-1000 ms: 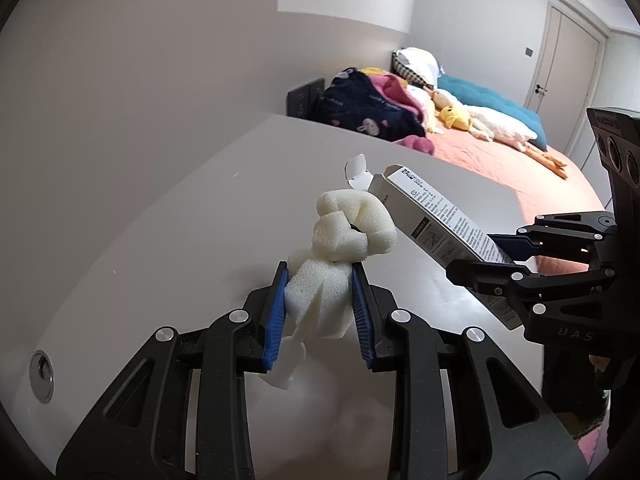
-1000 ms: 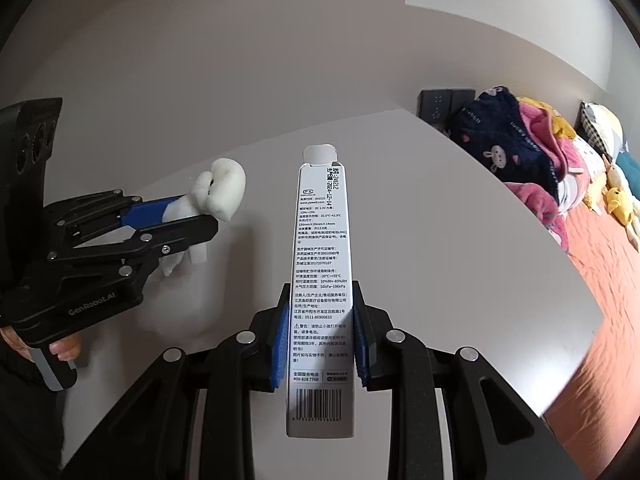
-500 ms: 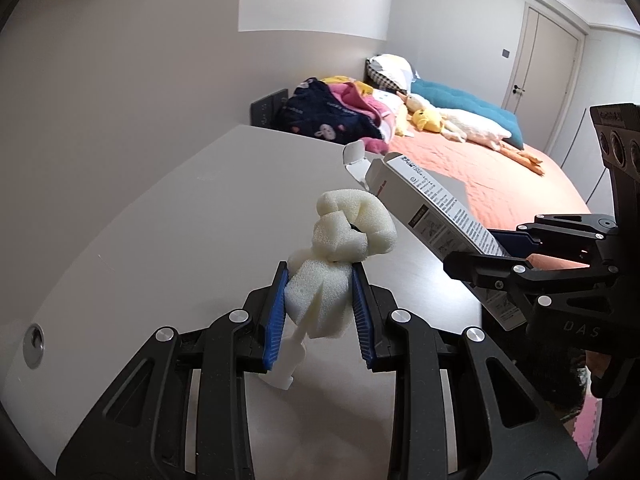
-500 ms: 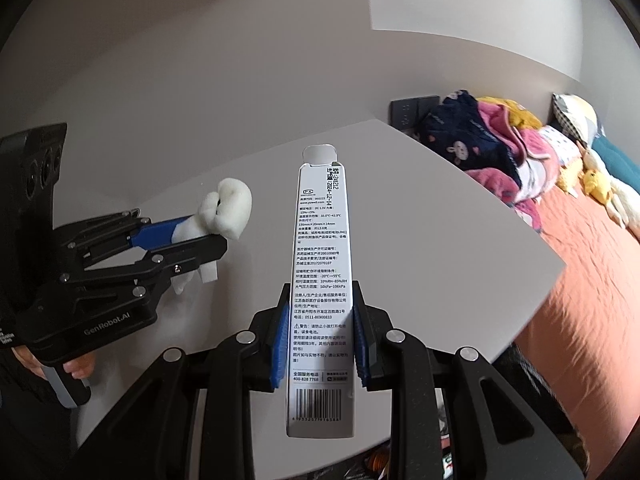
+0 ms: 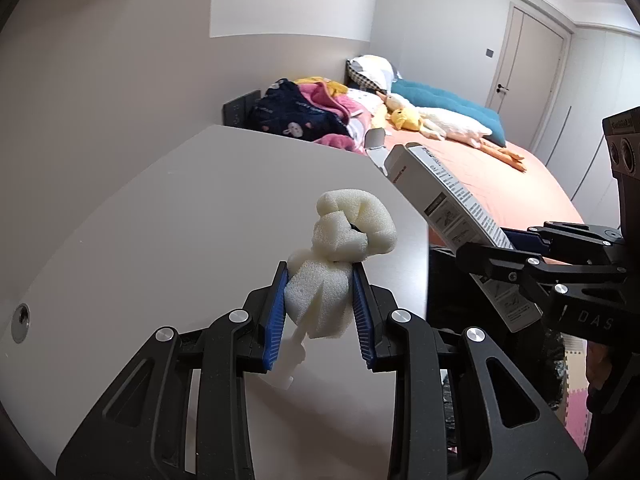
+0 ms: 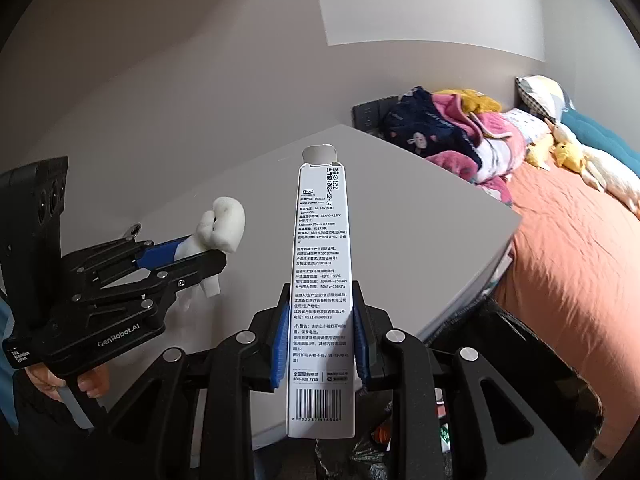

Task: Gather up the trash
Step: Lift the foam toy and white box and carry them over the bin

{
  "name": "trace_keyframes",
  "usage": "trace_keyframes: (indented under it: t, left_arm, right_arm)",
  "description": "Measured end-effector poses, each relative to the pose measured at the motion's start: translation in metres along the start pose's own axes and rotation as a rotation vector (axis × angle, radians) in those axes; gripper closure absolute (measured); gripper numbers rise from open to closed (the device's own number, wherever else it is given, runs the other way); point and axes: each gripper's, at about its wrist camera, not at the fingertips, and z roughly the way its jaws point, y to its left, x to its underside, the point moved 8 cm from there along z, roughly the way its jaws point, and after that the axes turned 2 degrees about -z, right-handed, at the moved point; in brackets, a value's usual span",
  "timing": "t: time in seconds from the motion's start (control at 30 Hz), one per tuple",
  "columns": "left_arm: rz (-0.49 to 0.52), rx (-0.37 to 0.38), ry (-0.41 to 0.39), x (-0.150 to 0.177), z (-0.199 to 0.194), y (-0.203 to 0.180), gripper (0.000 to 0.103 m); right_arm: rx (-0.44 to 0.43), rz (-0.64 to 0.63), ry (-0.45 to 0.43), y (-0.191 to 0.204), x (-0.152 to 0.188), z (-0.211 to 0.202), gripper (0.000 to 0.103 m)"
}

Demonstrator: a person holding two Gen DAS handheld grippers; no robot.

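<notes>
on the left, the left gripper (image 5: 320, 300) is seen closed part-way onto a knotted lump of white foam (image 5: 340, 256), the blue pads pressing into its lower half while the twisted upper part stands out past the fingertips. the foam is held clear above the white worktop (image 5: 180, 220), not resting on it; a thin white strip is seen hanging below the pads, and what it is cannot be told. in the right wrist view the same gripper (image 6: 188, 258) is seen from the side, with a hand (image 6: 86, 384) on its handle.

further right, the right gripper (image 6: 320, 344) is clamped almost fully closed on a slim white printed carton (image 6: 322, 280), gripped low on its length so that most of it projects forward, its open tab at the far end. the carton is held over the worktop's near edge. just below and to the right of that gripper, what appears to be a dark trash bag (image 6: 500, 360) is seen open beside the bed (image 6: 580, 260), with scraps inside.

the step in hand is judged to be the carry: both pieces are already picked up and are held near the bag. the next move calls for each gripper to be brought over the bag's mouth, tipped downward, and opened so that carton and foam drop in. the foam may cling to the pads, so a wide opening is called for.
</notes>
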Motion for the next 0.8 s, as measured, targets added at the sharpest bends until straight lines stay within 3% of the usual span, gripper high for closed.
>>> trace_keyframes:
  t: [0.8]
  left_arm:
    - [0.115, 0.129, 0.010, 0.017, 0.000, -0.106, 0.072]
  right_arm:
    - [0.124, 0.136, -0.072, -0.072, 0.056, -0.087, 0.075]
